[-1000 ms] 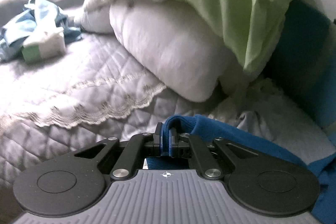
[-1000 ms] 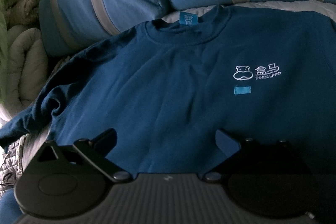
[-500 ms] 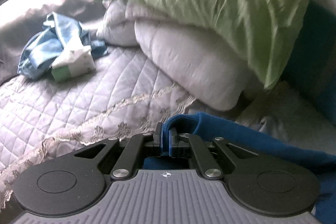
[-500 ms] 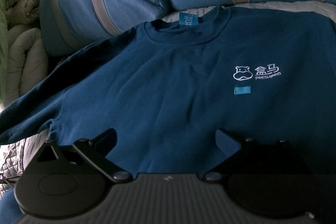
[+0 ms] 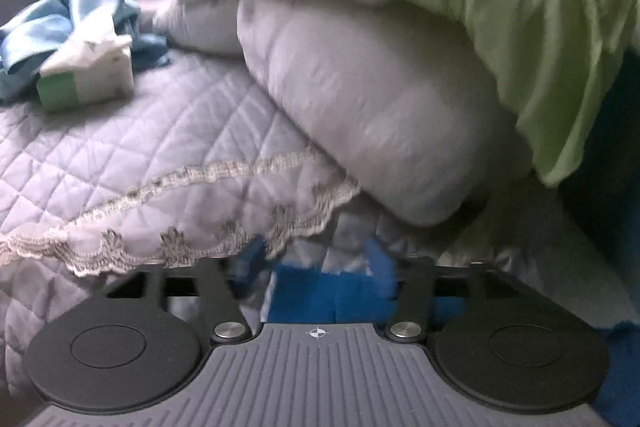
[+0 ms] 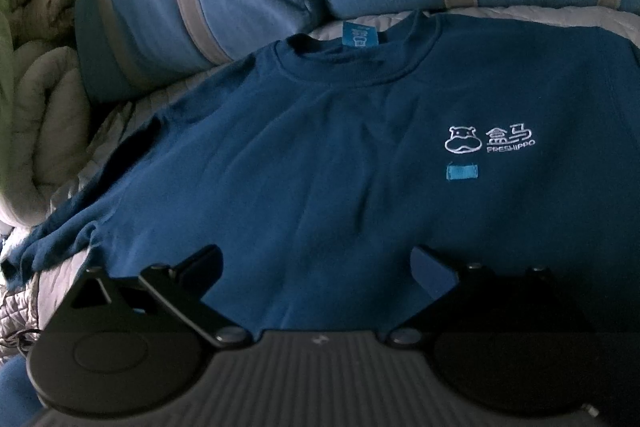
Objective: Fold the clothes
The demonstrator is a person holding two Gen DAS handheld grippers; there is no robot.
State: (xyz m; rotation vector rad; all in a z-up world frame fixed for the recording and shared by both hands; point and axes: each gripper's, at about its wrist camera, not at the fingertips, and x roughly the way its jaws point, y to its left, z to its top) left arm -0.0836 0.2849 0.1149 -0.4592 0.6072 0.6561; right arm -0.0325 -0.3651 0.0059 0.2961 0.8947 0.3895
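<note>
A: What is obscured?
B: The sweatshirt (image 6: 320, 155) sleeve end (image 5: 332, 291), blurred between the left gripper (image 5: 316, 259) fingers, just opening. The duvet (image 5: 380, 115) crowds beyond.
A: The right gripper (image 6: 316, 267)?
B: Fingers apart over the sweatshirt, flat on the bed (image 5: 120, 147).

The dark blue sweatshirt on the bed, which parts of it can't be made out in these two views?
- Dark blue sweatshirt, hem: right wrist view, hidden behind the right hand-held gripper.
- Its right side and sleeve: cut off by the picture's right edge.
- Sleeve cuff: left wrist view, motion-blurred between the left hand-held gripper's just-opened fingers; contact unclear.
- Neck label: print too small.
</note>
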